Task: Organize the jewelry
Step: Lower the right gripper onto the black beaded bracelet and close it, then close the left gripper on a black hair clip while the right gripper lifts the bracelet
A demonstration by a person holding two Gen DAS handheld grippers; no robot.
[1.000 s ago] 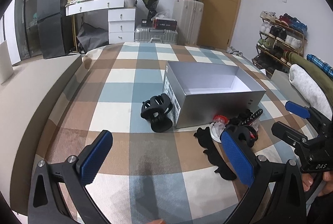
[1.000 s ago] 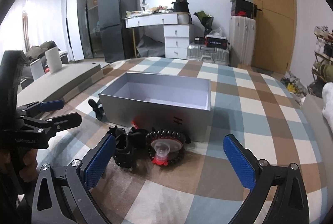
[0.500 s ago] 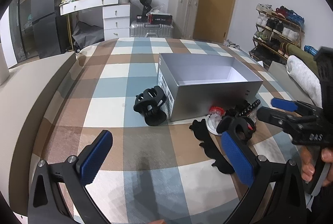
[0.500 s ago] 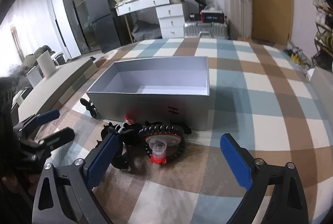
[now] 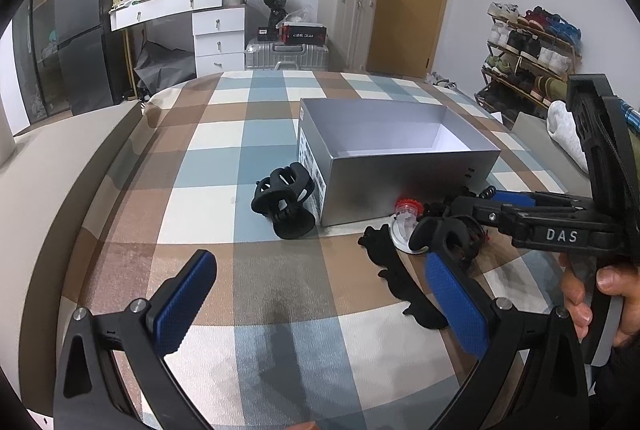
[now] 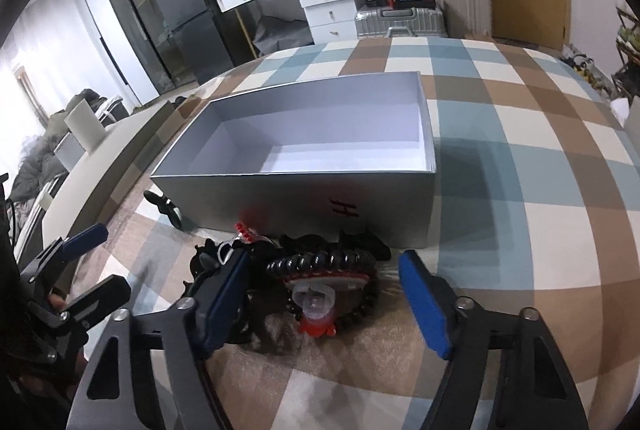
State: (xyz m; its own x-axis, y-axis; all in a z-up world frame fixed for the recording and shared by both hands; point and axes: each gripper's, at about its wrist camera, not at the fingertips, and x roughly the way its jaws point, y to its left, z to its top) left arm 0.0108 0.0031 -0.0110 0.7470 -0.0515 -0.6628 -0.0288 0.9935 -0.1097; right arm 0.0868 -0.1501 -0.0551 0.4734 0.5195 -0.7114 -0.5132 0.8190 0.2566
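I hold right gripper [image 6: 322,304] low, fingers spread, straddling beaded bracelet [image 6: 328,266] beside box [image 6: 304,190] front wall on bed. Left gripper [image 5: 320,304] fingers spread, idle. Next I close, lift, drop in box.

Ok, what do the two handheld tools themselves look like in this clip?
Both match: black frames with silver screws, each finger faced with a textured blue pad. The left tool shows this up close; the right tool carries white "DAS" lettering, seen from the left wrist view. Bare fingers grip it.
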